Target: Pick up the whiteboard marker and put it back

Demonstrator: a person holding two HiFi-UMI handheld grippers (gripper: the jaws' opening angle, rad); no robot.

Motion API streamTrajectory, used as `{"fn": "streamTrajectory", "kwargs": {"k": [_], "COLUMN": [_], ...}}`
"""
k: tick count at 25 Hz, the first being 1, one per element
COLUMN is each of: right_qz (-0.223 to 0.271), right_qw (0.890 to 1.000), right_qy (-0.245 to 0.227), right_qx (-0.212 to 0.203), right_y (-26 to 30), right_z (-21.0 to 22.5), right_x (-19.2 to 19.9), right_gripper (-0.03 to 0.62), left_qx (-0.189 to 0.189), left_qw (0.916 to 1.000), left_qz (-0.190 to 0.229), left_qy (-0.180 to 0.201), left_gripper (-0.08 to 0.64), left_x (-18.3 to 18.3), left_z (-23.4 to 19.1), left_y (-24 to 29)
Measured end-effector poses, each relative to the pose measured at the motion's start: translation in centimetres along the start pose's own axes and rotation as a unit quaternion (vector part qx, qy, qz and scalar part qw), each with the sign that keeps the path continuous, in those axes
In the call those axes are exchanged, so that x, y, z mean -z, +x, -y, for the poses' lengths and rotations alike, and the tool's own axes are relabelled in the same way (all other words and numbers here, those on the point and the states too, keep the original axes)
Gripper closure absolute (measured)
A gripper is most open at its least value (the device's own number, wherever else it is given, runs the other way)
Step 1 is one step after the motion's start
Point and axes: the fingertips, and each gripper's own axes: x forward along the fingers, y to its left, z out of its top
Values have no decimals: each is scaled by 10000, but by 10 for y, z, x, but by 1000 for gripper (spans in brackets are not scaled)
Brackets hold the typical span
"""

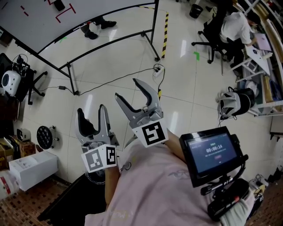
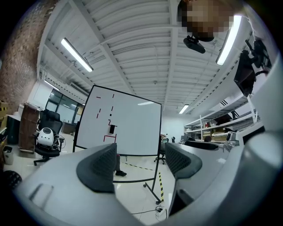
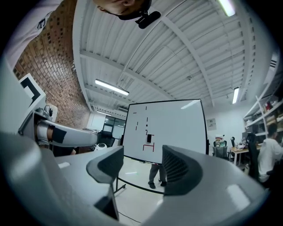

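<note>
A white whiteboard (image 1: 88,15) on a black wheeled stand is ahead of me across the floor. A small black object (image 1: 59,5) sticks to it above a red bracket mark; I cannot tell whether it is the marker. Both gripper views show the same board (image 2: 132,128) (image 3: 177,128) and black object (image 2: 112,129) (image 3: 149,138) far off, framed between the jaws. My left gripper (image 1: 91,109) (image 2: 138,159) is open and empty. My right gripper (image 1: 127,88) (image 3: 141,163) stands beside it, open wider, with nothing between its fingers.
A person's legs (image 1: 95,26) show behind the board. A cable and power strip (image 1: 157,73) lie on the floor by the stand's foot, near yellow-black tape (image 1: 164,35). A seated person (image 1: 232,26) and shelves are at right. A small monitor (image 1: 212,152) is close by at right.
</note>
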Motion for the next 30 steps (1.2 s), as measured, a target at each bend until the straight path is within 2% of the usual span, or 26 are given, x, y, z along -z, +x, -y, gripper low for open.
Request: {"fn": "streamTrajectory", "kwargs": {"k": [9,21,30], "right_qz": [55,-67,-131], "right_qw": [10000,9991,9985], "right_qy": [-6,119,107], "right_qx": [74,395,530], "right_y": [-15,-38,-43], "right_z": [0,14,17], "right_x": [1,12,10], "right_gripper": [322,322,322], "left_qx": [176,556,780], "left_qw": [9998,9981,9965], "left_qz": [-38,-202,-249], "left_qy": [12,189,173], "left_gripper": [212,219,219], "left_x": [6,15,15], "left_z": [19,49,59], "left_y": [-4,-15,-9]}}
